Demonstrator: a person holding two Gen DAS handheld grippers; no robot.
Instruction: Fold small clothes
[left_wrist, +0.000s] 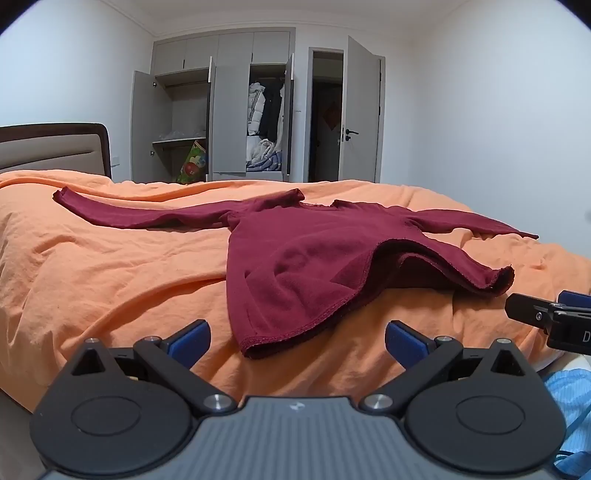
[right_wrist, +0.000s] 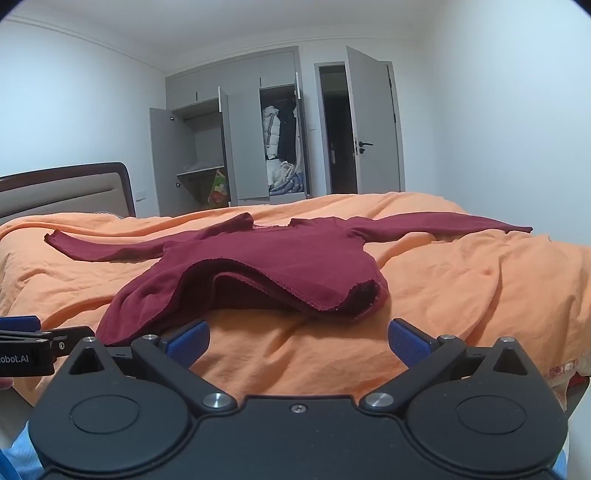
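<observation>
I'm holding the left gripper (left_wrist: 297, 341) with its blue-padded jaws spread wide and gripping nothing, hovering just in front of the near-left hem corner of the dark red long-sleeved knit top (left_wrist: 295, 266). I'm keeping the right gripper (right_wrist: 297, 341) spread the same way, empty, sitting just short of the near-right hem corner, which is curling up off the bedding. Each gripper's tip is showing at the edge of the other's view, so the two are working side by side. The top is lying flat near the front edge of the orange bedcover (left_wrist: 110, 266), neckline pointing away from me, both sleeves stretched straight out to the sides, hem nearest me and a bit rumpled. Judging from this, no fold is started yet; I'm lining up for the first grasp. Next move probably calls for both grippers going forward and closing on the hem corners, or on a sleeve, then carrying cloth over the body; the raised hem looks like the easier pick. Behind the bed an open grey wardrobe (left_wrist: 221, 110) and an open grey door (left_wrist: 362, 110) are standing. Count: one top, two sleeves, two grippers, one bedcover, one wardrobe, one door.
</observation>
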